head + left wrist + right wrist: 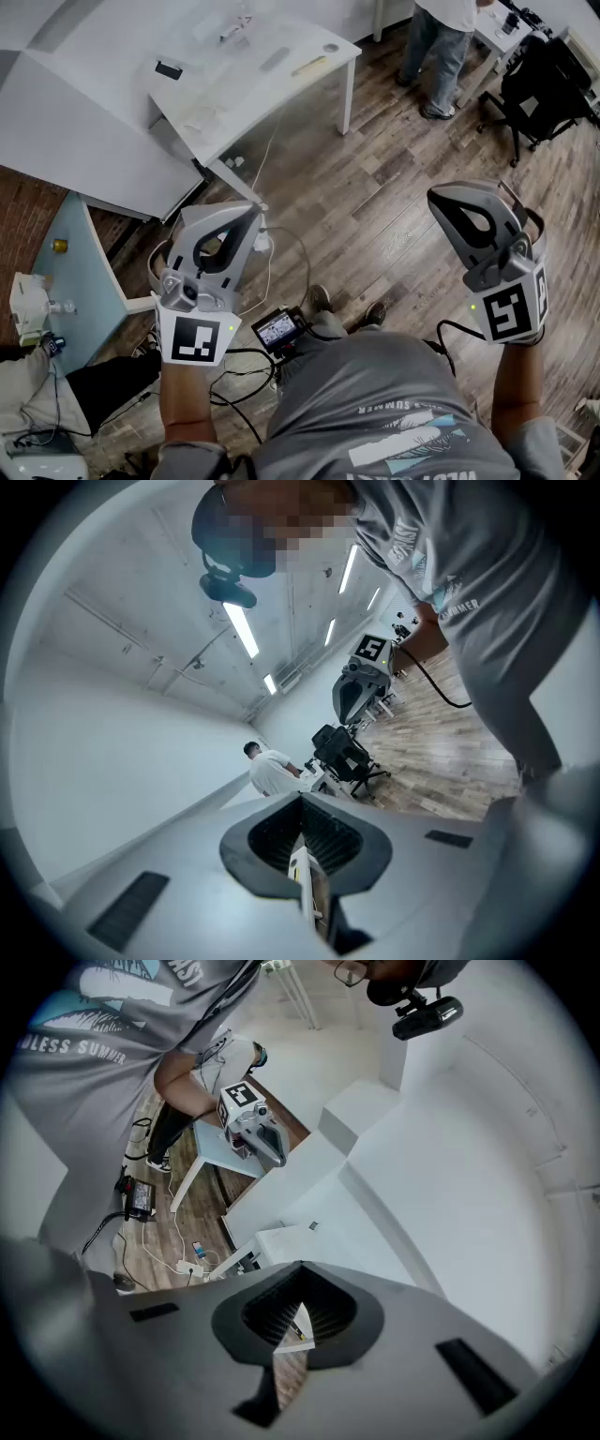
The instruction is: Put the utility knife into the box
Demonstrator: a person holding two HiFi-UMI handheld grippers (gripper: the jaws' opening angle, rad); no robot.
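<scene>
I stand over a wooden floor with both grippers held up in the air, far from the white table (216,103) at the top of the head view. A slim yellowish object (309,66), probably the utility knife, lies near the table's right edge. A pale see-through container (234,26), possibly the box, sits at its far side. My left gripper (246,214) points toward the table, jaws together and empty. My right gripper (441,199) hangs over the floor, also shut and empty. Each gripper view shows only a thin slit between the jaws of the left gripper (302,806) and the right gripper (300,1271).
A small black item (169,68) and a grey strip (275,61) also lie on the table. A person (442,42) stands at the upper right beside a black office chair (539,84). A light blue table (80,272) is at the left. Cables (281,253) trail on the floor.
</scene>
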